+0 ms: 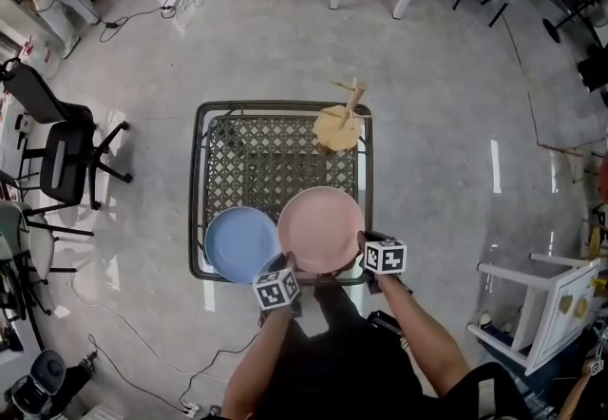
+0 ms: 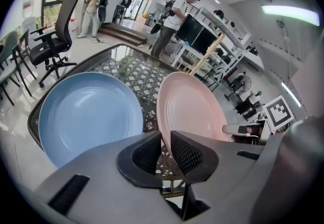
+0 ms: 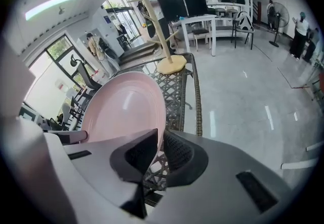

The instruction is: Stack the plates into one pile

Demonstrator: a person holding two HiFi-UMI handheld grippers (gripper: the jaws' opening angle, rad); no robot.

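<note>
The left gripper (image 1: 287, 263) and the right gripper (image 1: 362, 240) each had their fingers pinched on the pink plate (image 1: 320, 228), beside the blue plate (image 1: 237, 243) on the counter (image 1: 202, 171).

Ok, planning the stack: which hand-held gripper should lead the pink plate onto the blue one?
Left, probably: both grip the pink plate, but the left hand-held gripper is nearer the blue plate.

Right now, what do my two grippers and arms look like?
Both the left gripper and right gripper have grey bodies with black wedge-shaped jaws, mesh-textured pads, and a white cube bearing black square markers. Forearms are bare; clothing is dark.
</note>
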